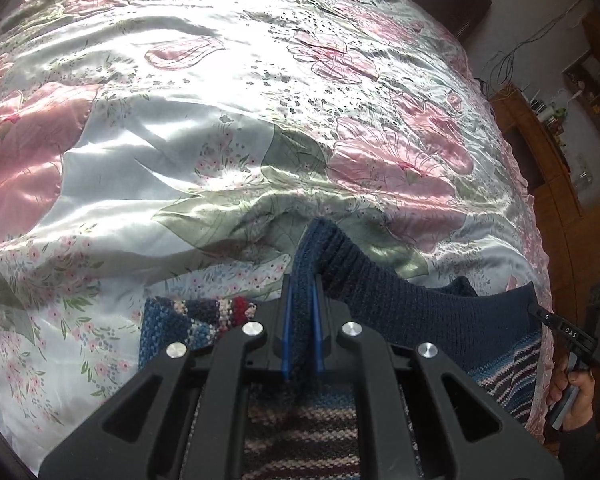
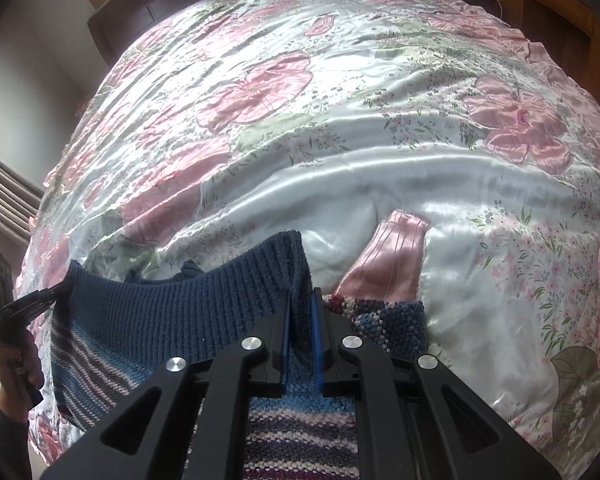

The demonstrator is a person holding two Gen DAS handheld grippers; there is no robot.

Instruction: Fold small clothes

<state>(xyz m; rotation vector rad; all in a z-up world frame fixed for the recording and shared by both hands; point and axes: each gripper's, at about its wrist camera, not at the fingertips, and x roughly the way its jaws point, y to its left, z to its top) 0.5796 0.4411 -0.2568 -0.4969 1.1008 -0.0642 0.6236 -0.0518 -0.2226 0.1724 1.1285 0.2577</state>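
Both claws, left claw (image 1: 301,300) and right claw (image 2: 301,312), clamp the navy ribbed-hem striped knit sweater (image 2: 172,320) at lower frame over the floral satin bedspread (image 2: 340,160); mid-fold, next: carry hem forward evenly

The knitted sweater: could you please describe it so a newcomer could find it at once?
On the floral satin bedspread, look to its near edge. There the sweater hangs stretched between both grippers, the only knitted thing there, with a ribbed navy band above blue, pink and white stripes.
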